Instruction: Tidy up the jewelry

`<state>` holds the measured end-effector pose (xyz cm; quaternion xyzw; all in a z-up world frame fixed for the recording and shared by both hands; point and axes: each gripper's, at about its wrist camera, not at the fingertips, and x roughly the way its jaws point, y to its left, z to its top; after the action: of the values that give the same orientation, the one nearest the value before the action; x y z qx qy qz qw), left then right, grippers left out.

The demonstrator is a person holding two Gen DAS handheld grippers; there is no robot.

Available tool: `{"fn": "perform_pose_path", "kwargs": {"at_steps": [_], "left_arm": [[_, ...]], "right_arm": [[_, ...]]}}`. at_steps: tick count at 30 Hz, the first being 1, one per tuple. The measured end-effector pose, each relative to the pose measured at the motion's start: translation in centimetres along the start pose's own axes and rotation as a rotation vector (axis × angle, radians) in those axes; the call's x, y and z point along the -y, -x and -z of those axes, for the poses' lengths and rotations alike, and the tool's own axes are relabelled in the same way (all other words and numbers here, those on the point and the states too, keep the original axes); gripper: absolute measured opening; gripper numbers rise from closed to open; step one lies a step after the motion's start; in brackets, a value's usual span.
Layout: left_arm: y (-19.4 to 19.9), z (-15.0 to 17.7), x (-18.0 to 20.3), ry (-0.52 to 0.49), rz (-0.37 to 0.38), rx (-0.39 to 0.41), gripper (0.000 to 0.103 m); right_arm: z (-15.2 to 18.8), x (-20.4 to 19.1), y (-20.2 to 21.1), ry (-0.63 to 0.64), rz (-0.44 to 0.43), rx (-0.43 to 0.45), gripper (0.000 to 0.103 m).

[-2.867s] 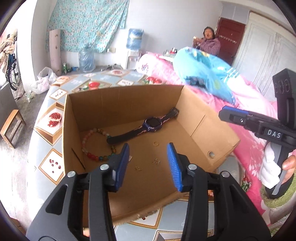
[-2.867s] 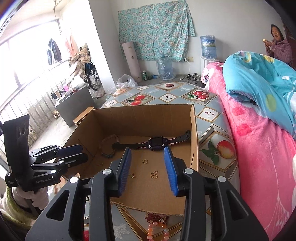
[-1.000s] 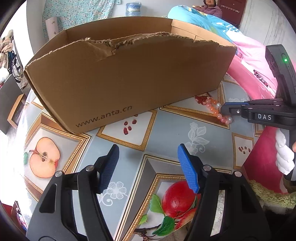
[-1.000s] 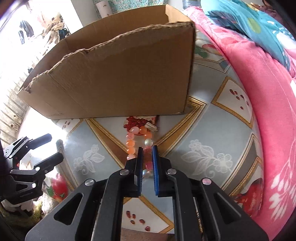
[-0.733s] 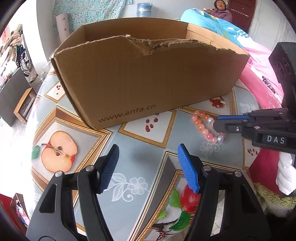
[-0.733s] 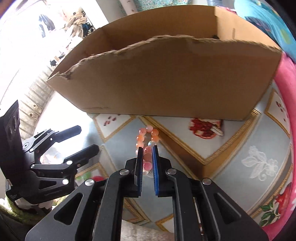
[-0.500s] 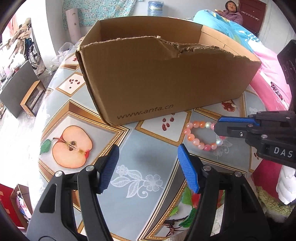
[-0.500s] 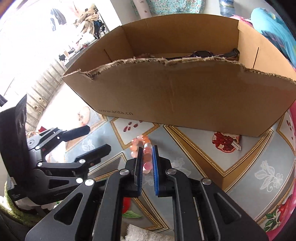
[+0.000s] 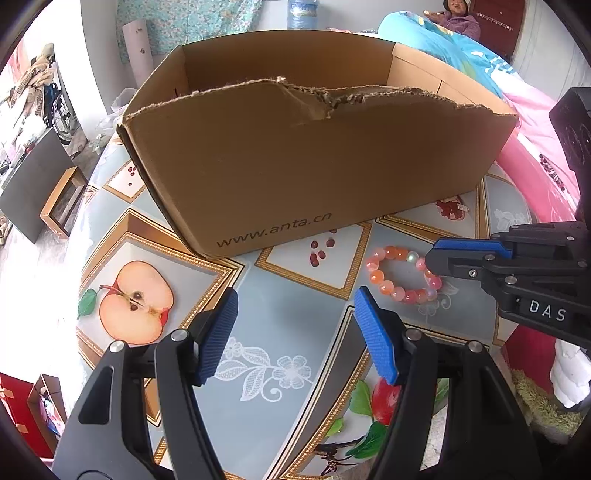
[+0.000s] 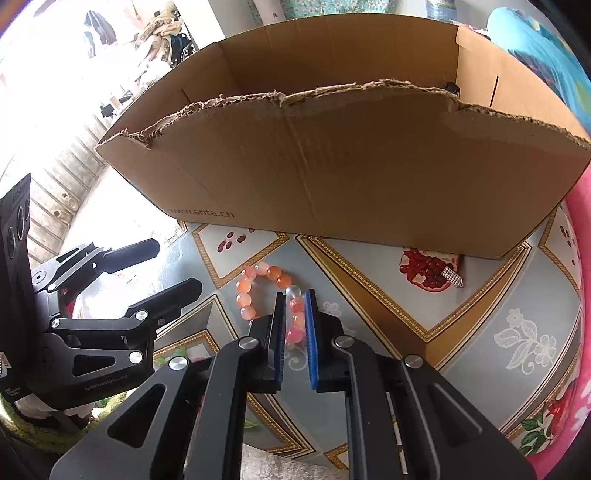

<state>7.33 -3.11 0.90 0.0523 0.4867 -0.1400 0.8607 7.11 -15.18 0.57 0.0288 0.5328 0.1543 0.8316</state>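
Note:
A pink and orange bead bracelet (image 9: 391,275) hangs from my right gripper (image 10: 295,306), which is shut on its right side, a little above the patterned tablecloth. It also shows in the right wrist view (image 10: 258,291). My right gripper also shows in the left wrist view (image 9: 439,260), in front of the brown cardboard box (image 9: 314,158). My left gripper (image 9: 295,325) is open and empty, left of the bracelet and nearer than the box. The box's inside is mostly hidden by its torn front wall (image 10: 351,158).
A small silver clip (image 10: 452,277) lies on the cloth by the box's right front corner. A pink quilt (image 10: 580,236) borders the right side. The table's left edge drops to the floor (image 9: 22,206). A person (image 9: 458,14) sits at the back.
My right gripper shut on the bracelet beside the box corner, lifted it and carried it left along the box front. Both grippers have risen, so the box's far wall shows.

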Motion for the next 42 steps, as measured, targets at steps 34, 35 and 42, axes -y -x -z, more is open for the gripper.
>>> {"fn": "perform_pose_path", "kwargs": {"at_steps": [34,35,42], "left_arm": [[1.2,0.4,6.7,-0.224,0.259,0.126,0.051],[1.1,0.5,6.8,-0.232,0.255,0.120,0.050],[-0.1,0.9,7.2,-0.249,0.250,0.075,0.047]], "right_arm": [[2.1,4.3,2.8,-0.064,0.170,0.129,0.025],[2.1,4.3,2.7,-0.062,0.177,0.129,0.025],[1.5,5.9,1.7,-0.001,0.228,0.132,0.025]]}}
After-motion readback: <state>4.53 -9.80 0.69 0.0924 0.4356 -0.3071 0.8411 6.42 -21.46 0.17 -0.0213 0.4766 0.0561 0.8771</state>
